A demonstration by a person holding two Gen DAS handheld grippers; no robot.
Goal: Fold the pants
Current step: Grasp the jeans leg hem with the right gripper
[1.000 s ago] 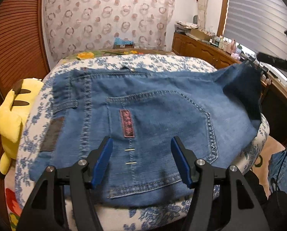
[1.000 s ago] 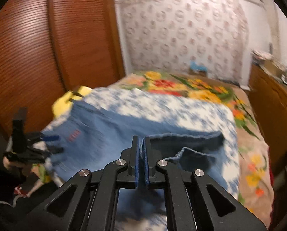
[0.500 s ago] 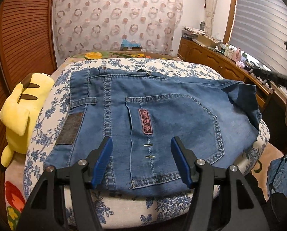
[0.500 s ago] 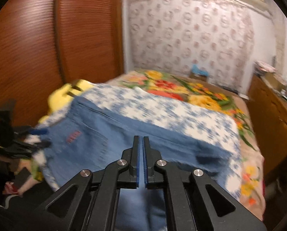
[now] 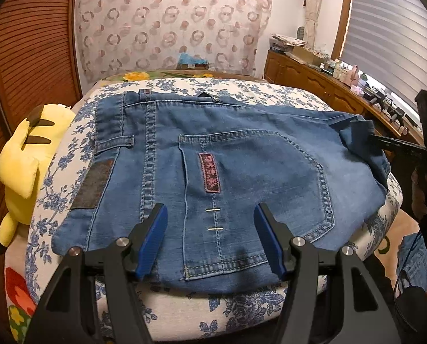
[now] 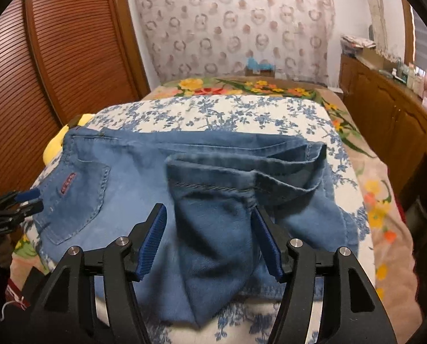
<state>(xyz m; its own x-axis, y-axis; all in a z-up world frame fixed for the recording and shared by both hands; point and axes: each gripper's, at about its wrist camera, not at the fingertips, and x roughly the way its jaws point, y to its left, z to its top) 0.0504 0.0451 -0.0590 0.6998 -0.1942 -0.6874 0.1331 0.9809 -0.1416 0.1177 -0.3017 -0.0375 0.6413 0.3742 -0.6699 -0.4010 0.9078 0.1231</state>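
Blue denim pants (image 5: 242, 172) spread flat on a blue-flowered white cushion (image 5: 242, 309) atop the bed, waistband toward the yellow plush toy (image 5: 27, 160), back pocket with its dark red label facing up. Folded over at the far end: in the right wrist view, the leg ends (image 6: 227, 200) doubled back on top of the seat, a loose flap of cloth spilling toward the near edge of the cushion.

Left gripper (image 5: 210, 240) hovering over the near edge of the pants by the pocket, jaws standing about half apart, blue pads clear of the denim, nothing gripped.

Right gripper (image 6: 210, 240) low over the folded leg ends, jaws just opened from fully closed to about half apart. Flap of denim lying between them, apparently beneath and not pinched; right pad close against a fold, contact there hard to judge.

Floral bedspread (image 6: 371, 200) under the cushion, slatted wooden doors (image 6: 55, 57) at the left, wooden cabinets (image 6: 391, 114) along the right, patterned curtain (image 5: 170, 23) behind.
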